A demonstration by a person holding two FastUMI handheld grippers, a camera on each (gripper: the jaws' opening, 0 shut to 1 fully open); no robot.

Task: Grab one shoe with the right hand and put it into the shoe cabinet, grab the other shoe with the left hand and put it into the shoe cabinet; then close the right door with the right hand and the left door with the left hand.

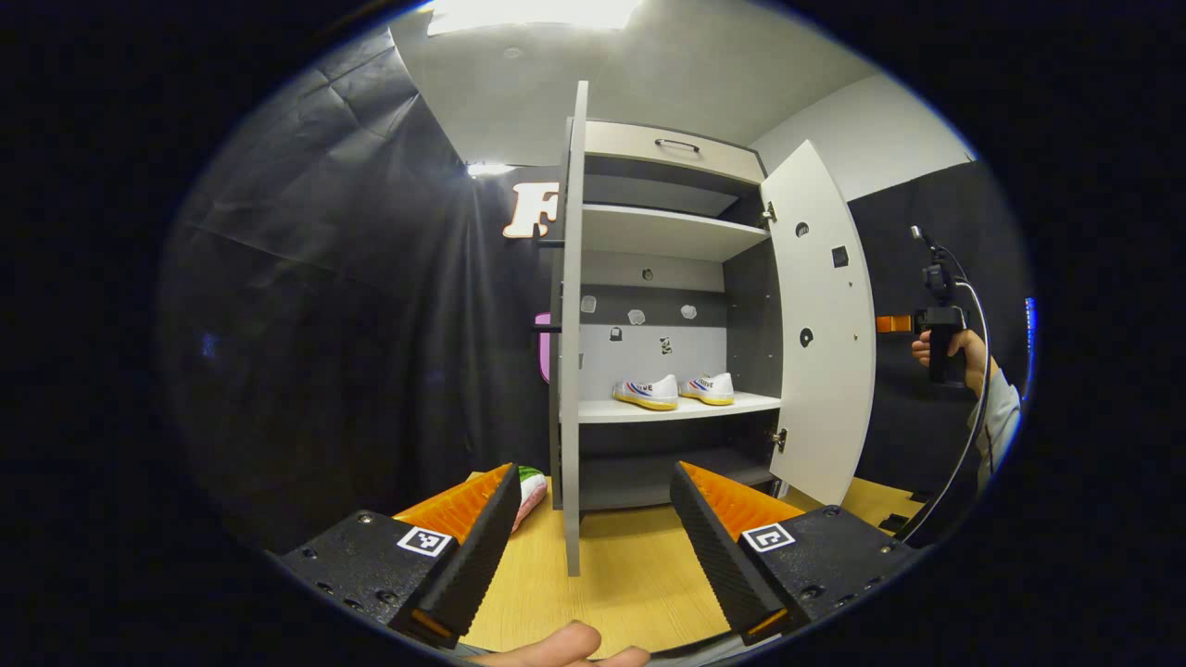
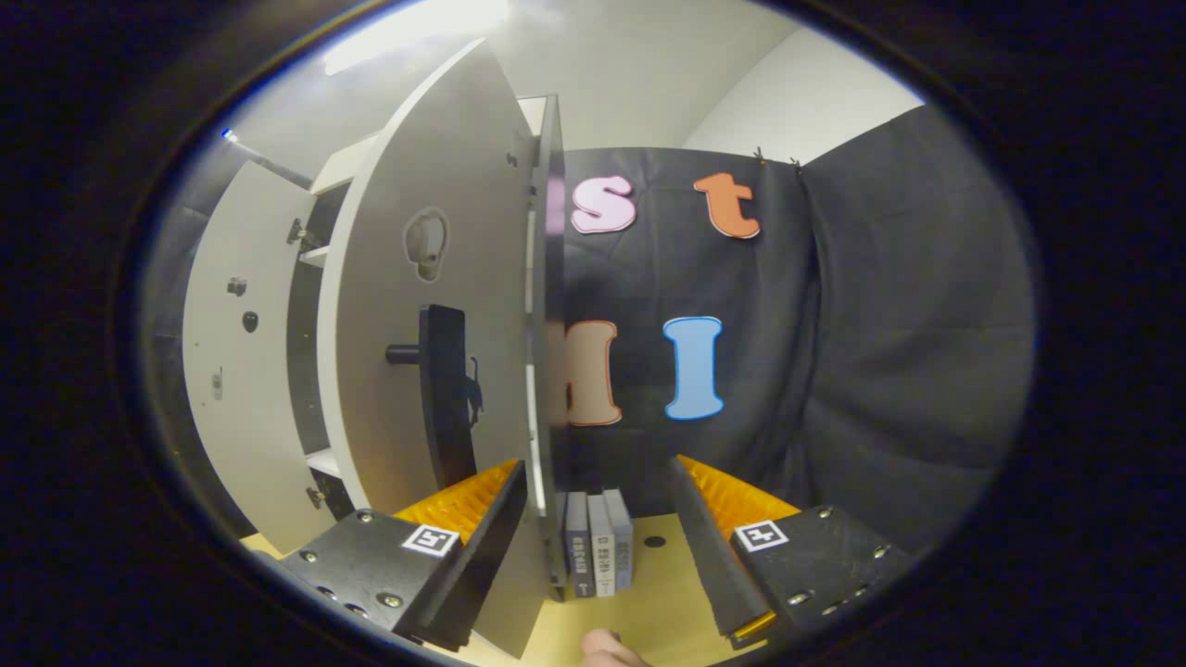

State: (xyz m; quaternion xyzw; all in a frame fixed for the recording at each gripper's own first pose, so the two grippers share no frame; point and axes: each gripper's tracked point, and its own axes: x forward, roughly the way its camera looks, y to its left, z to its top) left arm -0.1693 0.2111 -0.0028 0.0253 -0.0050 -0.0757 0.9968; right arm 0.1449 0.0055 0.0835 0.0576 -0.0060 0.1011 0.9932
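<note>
The shoe cabinet (image 1: pixel 667 306) is standing on the wooden table (image 1: pixel 630 574) with both doors swung out. The left door (image 1: pixel 573 324) is showing edge-on in the left gripper view, and the right door (image 1: pixel 820 324) is angling outward. Both shoes (image 1: pixel 674 389) are sitting side by side on the lower shelf (image 1: pixel 681 408), toward its front edge. The left gripper (image 1: pixel 593 528) is hovering with its fingers spread wide either side of the left door's edge, touching nothing. The right gripper (image 2: pixel 598 519) is likewise gaping wide, its left finger (image 2: pixel 477 542) just beside the right door's outer face near the black handle (image 2: pixel 445 389). Three books (image 2: pixel 598 556) are standing upright at the cabinet's side.
</note>
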